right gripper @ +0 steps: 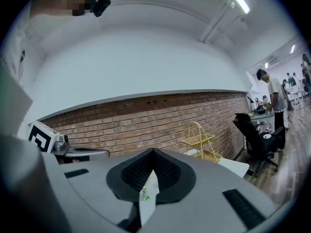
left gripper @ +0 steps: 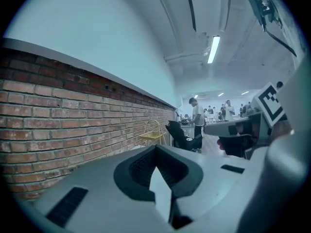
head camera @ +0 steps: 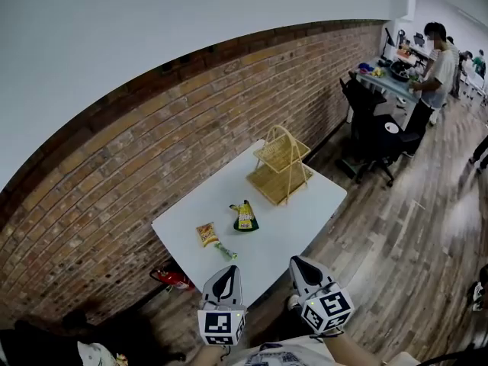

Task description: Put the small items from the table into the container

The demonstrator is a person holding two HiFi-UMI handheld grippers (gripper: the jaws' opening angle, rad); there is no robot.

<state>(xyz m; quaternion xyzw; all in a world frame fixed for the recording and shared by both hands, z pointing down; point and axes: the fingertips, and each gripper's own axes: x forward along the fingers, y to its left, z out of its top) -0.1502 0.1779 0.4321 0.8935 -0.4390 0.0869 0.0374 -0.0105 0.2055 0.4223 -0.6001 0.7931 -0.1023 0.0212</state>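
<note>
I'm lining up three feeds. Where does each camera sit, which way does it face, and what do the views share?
Head view: on the person's head, looking steeply down at the white table; left gripper and right gripper show at the bottom.
Left gripper view: on the left gripper, level along its shut jaws, brick wall on its left; right gripper shows at right.
Right gripper view: on the right gripper, facing the brick wall; left gripper shows at left.
Shared: all three show the yellow wire rack.
</note>
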